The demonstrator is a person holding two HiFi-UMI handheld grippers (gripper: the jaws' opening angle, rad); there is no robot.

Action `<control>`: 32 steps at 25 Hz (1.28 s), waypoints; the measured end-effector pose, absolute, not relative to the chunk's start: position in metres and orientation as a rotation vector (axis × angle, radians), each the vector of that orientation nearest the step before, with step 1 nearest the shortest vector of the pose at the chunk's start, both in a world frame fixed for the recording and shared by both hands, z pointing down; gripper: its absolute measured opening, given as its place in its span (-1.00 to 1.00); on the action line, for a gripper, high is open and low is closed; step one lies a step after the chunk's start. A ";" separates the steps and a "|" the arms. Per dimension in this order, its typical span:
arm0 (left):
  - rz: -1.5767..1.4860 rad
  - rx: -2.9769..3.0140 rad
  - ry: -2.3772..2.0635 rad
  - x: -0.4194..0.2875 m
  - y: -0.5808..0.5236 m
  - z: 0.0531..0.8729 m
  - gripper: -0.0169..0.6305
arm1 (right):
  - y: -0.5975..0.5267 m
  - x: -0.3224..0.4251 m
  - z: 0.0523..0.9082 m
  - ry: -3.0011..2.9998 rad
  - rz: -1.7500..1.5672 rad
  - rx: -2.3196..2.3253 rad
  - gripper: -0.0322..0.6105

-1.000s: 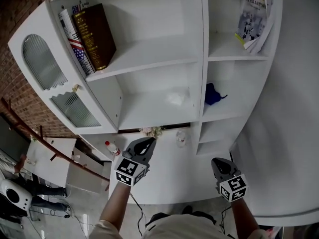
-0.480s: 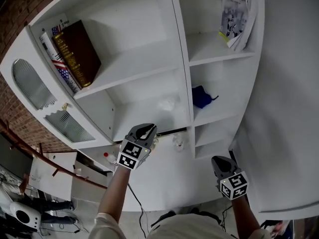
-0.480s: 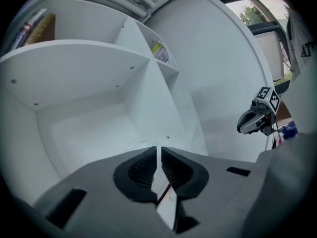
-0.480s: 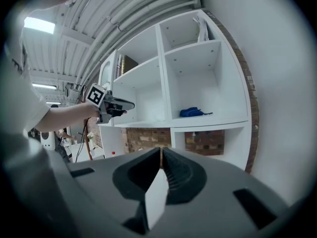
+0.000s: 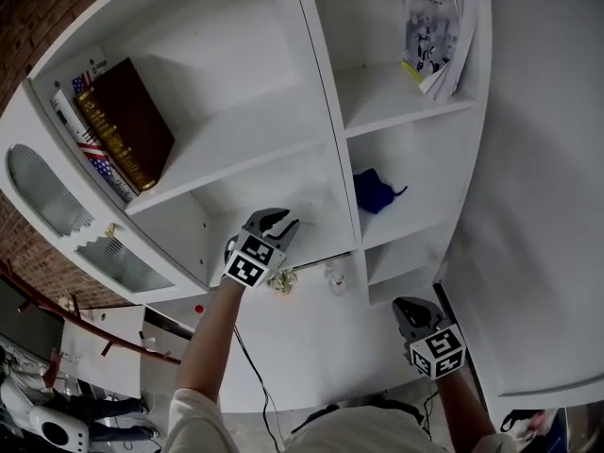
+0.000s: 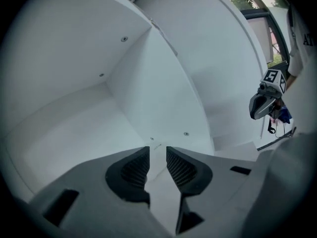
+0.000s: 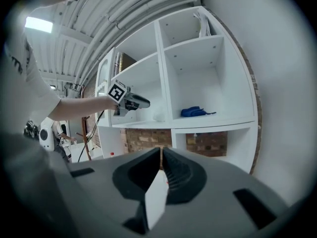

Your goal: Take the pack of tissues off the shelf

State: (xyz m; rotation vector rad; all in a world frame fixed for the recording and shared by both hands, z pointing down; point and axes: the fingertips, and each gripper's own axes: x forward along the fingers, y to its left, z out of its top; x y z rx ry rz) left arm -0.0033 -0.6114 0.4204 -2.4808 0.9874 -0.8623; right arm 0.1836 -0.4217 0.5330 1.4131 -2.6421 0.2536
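The pack of tissues (image 5: 317, 197) is a small pale bundle at the back right of the white shelf's (image 5: 247, 143) lower left compartment; it also shows in the right gripper view (image 7: 158, 115). My left gripper (image 5: 279, 223) is raised to that compartment's mouth, just left of and short of the pack. Its jaws are opening, with a narrow gap and nothing between them (image 6: 157, 157); only bare white shelf walls lie ahead in its own view. My right gripper (image 5: 409, 311) hangs low over the counter, its jaws shut and empty (image 7: 162, 150).
Books (image 5: 118, 135) lean in the upper left compartment. A blue cloth (image 5: 375, 192) lies in the right middle compartment, magazines (image 5: 429, 31) above it. A small bottle (image 5: 335, 276) and dried flowers (image 5: 281, 278) stand on the counter below. A glazed door (image 5: 42, 192) hangs open at left.
My left gripper has risen from counter height up to the shelf compartment, closer to the tissues, and its jaws have parted. The right gripper has stayed low.
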 end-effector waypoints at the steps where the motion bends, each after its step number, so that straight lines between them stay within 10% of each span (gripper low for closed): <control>1: -0.887 -2.474 0.974 -0.003 -0.619 0.421 -0.67 | -0.424 0.180 0.533 -2.645 0.253 1.404 -0.79; 19: -1.328 -2.444 0.750 -0.006 -0.693 0.479 -0.43 | -0.417 0.162 0.562 -2.647 0.348 1.320 -0.79; 24: -1.293 -2.491 0.840 -0.006 -0.687 0.482 -0.81 | -0.415 0.170 0.566 -2.646 0.374 1.329 -0.79; 32: -1.171 -2.555 0.997 -0.021 -0.663 0.469 -0.87 | -0.405 0.167 0.566 -2.667 0.364 1.285 -0.79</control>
